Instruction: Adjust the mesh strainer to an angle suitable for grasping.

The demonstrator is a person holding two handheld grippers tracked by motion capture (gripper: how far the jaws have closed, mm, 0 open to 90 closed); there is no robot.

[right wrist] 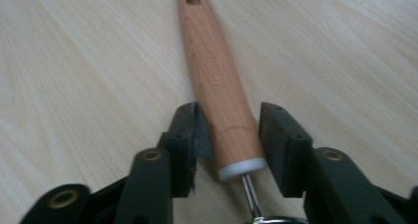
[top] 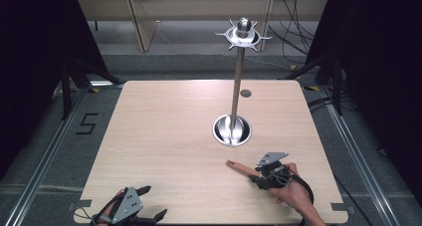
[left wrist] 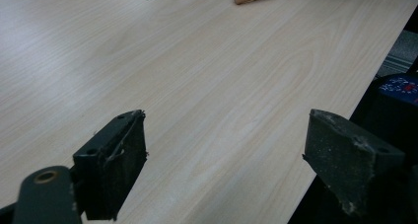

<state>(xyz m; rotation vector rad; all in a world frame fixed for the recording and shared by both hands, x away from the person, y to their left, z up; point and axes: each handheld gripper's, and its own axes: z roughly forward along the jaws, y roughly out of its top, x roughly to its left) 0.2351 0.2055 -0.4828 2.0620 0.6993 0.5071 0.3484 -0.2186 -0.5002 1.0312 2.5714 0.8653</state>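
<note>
Right gripper [right wrist: 231, 135] straddling a wooden handle [right wrist: 212, 76] lying on the table [top: 164, 136] near the stand [top: 232, 130]
I judge the handle light, stiff and smooth, best pinched mid-length; whether my jaws clamp it I cannot tell; left gripper [left wrist: 224, 150] is released

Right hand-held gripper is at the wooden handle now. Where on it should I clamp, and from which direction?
Clamp the thick end of the wooden handle, just ahead of its white collar, where the right hand-held gripper already straddles it. Come along its length from the metal-shank end, one jaw on each side. The handle lies flat on the table and tapers toward the slotted tip, so the thick end probably offers the surest purchase.
</note>
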